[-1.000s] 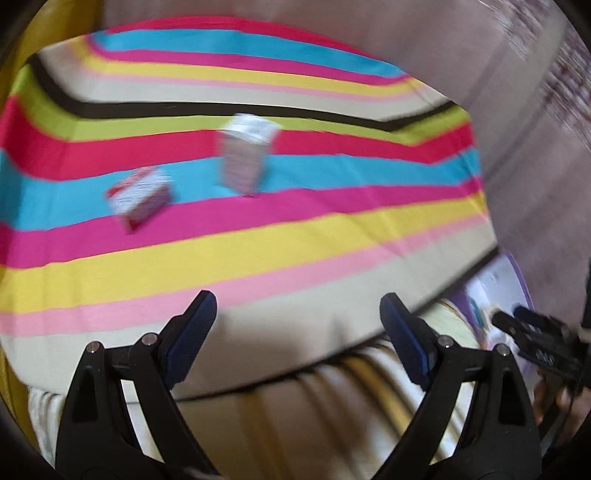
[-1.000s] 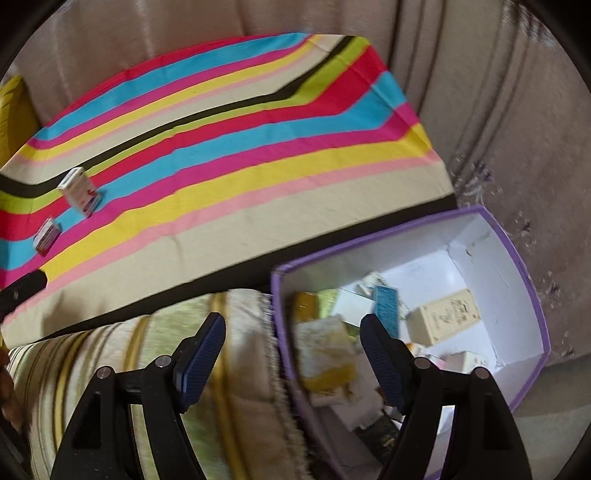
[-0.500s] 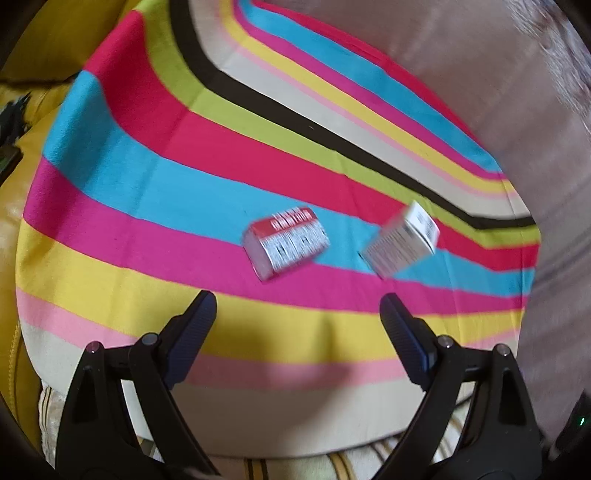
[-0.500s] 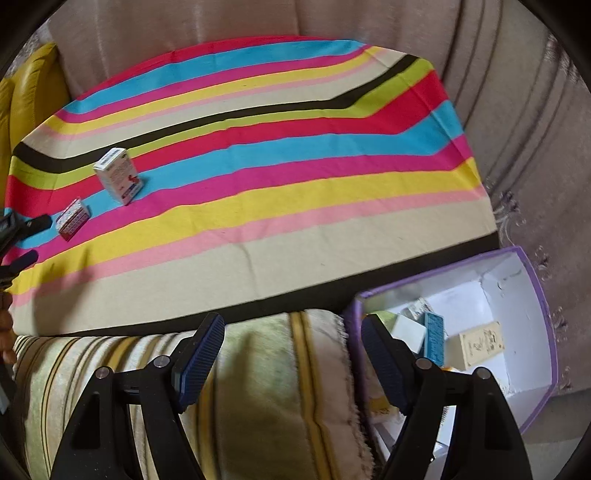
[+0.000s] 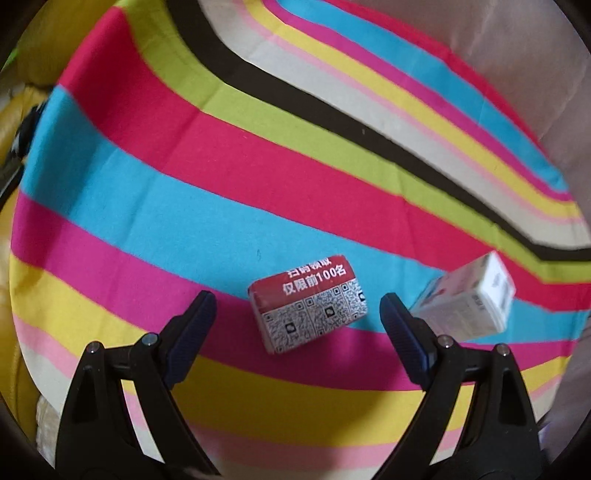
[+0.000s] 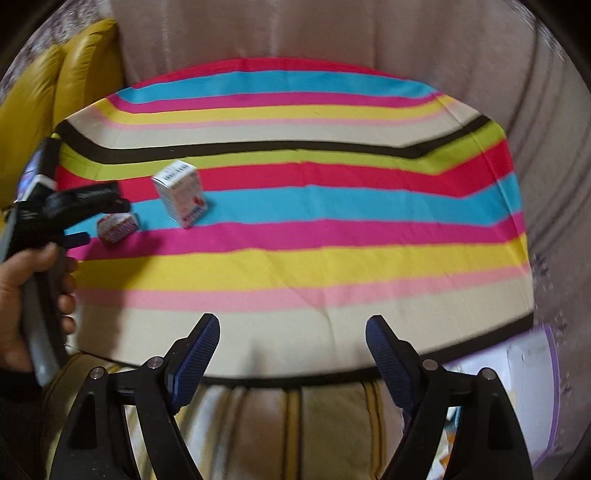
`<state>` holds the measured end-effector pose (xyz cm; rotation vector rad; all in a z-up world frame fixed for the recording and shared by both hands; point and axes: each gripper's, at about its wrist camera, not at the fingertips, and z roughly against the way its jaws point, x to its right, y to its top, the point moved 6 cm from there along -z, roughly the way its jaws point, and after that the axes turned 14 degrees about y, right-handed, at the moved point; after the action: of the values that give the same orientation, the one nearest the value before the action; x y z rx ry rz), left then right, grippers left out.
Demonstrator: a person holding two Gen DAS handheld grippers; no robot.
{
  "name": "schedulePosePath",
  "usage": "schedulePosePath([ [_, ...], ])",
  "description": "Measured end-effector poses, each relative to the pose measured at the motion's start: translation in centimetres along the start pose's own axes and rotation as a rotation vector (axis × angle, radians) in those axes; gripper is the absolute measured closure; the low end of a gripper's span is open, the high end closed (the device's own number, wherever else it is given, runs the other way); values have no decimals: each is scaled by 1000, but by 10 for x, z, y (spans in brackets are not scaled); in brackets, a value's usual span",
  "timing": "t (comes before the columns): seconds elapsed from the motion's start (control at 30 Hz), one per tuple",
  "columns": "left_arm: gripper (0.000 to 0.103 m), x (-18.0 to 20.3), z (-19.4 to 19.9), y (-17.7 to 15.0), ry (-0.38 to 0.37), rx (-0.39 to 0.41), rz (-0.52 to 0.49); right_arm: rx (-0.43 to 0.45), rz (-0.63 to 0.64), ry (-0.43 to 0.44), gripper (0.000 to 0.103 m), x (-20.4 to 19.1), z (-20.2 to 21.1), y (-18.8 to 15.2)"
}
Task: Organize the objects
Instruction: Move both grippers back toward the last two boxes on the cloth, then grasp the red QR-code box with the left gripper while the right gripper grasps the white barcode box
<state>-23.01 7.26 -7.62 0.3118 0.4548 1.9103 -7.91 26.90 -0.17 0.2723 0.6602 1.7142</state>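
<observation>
A small red box with QR codes (image 5: 308, 302) lies on the striped cloth (image 5: 221, 206). My left gripper (image 5: 297, 310) is open, its fingers either side of the box, not touching it. A white box (image 5: 469, 302) lies tilted just right of the right finger. In the right wrist view the red box (image 6: 116, 227) sits at the left by the left gripper (image 6: 99, 218), and the white box (image 6: 183, 194) stands right of it. My right gripper (image 6: 291, 332) is open and empty over the cloth's near edge.
A purple-rimmed white container (image 6: 532, 369) sits at the lower right, off the cloth. A striped cushion (image 6: 295, 424) lies under my right gripper. A yellow cushion (image 6: 74, 74) is at the far left. A grey curtain (image 6: 369, 33) hangs behind.
My left gripper has swung left and come down close to the red box, which now sits between its fingers. My right gripper has turned left, away from the purple container, toward the cloth.
</observation>
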Motion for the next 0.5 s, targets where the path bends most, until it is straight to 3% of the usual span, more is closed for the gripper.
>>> schedulePosePath([
  [0.1, 34, 7, -4, 0, 25, 33, -77, -1, 36, 30, 20, -10, -11, 13],
  [0.27, 35, 5, 3, -5, -10, 86, -112, 3, 118, 62, 20, -28, -33, 42],
  [0.5, 35, -12, 22, -11, -76, 151, -81, -24, 224, 132, 20, -53, -74, 79],
])
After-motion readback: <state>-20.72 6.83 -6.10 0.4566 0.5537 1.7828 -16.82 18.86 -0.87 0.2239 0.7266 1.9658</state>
